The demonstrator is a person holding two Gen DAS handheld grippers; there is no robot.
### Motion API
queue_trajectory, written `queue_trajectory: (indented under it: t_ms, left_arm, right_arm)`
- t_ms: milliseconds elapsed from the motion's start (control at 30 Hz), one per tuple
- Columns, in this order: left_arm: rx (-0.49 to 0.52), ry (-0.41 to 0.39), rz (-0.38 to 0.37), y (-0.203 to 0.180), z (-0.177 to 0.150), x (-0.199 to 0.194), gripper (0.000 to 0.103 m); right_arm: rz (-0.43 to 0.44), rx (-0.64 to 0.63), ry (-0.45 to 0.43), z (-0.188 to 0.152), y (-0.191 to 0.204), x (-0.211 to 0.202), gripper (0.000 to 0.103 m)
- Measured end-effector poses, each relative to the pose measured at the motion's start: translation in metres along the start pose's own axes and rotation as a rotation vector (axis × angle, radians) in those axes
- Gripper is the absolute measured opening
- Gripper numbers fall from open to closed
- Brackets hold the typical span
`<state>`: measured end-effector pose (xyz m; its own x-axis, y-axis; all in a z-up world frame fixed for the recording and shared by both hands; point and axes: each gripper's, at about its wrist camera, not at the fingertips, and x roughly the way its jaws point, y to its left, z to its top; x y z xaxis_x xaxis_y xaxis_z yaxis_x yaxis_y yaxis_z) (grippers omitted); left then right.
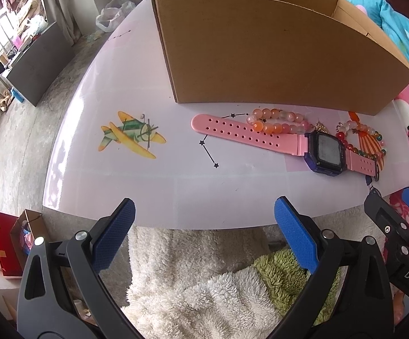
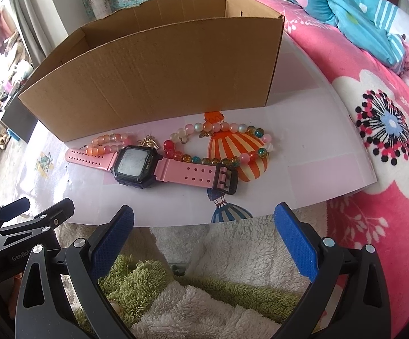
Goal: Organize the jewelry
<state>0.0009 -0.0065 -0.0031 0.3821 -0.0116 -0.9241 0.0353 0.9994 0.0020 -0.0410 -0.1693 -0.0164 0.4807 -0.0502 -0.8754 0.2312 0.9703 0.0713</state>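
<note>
Blue-padded and spread wide, my left gripper [image 1: 204, 220] and right gripper [image 2: 204, 223] both hang empty over the fluffy white and green blanket [image 2: 204, 296], short of the near edge of the glossy white table with cartoon decals [image 1: 136, 186]. Nothing is picked up yet, so I judge this the approach to the first item.

Just past that edge lies the pink-strapped digital watch with a dark square case [image 2: 136, 166], stretched flat, its black buckle end towards my right. Touching its far side are the peach and orange bead bracelet [image 2: 110, 144] on the left and the multicoloured glass bead bracelet [image 2: 218, 147] on the right, with a small gold charm [image 2: 148, 142] between them; I cannot tell what it hangs from. Behind them stands the open brown cardboard box [image 2: 153, 79], which I take as the destination.

For a clean grab I would bring the right gripper down across the watch's narrow strap near the case, keeping clear of the beads so they are not dragged, then lift high enough to pass the box wall.

Count: one watch, two bracelets, one box.
</note>
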Motion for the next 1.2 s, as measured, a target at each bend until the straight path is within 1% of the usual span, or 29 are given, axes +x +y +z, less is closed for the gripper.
queue_trajectory:
  t_ms: [167, 333, 600, 667, 700, 833, 1000, 1200]
  left_arm:
    - [0.012, 0.006, 0.003, -0.007, 0.002, 0.001, 0.095]
    - [0.011, 0.014, 0.002, -0.006, 0.004, 0.004, 0.095]
    - [0.011, 0.062, 0.017, -0.007, 0.01, 0.023, 0.095]
    - [0.008, 0.071, 0.019, -0.008, 0.011, 0.027, 0.095]
    - [-0.007, 0.067, 0.004, -0.006, 0.012, 0.028, 0.095]
    - [-0.009, 0.061, 0.004, -0.005, 0.016, 0.03, 0.095]
    - [0.001, 0.06, -0.003, -0.005, 0.016, 0.031, 0.096]
    - [0.038, 0.067, -0.018, 0.005, 0.03, 0.04, 0.096]
  right_arm:
    - [0.002, 0.011, 0.006, 0.0, -0.005, 0.003, 0.097]
    - [-0.001, 0.016, 0.009, 0.001, -0.007, 0.006, 0.097]
    - [-0.009, 0.015, -0.002, 0.002, -0.011, 0.01, 0.097]
    - [-0.021, 0.016, -0.016, 0.004, -0.013, 0.01, 0.097]
    - [-0.031, 0.015, -0.026, 0.005, -0.015, 0.01, 0.097]
    - [-0.045, 0.003, -0.054, 0.007, -0.017, 0.01, 0.097]
    - [-0.031, -0.042, -0.096, 0.01, -0.012, 0.009, 0.097]
    - [0.038, -0.123, -0.178, 0.014, -0.004, -0.002, 0.097]
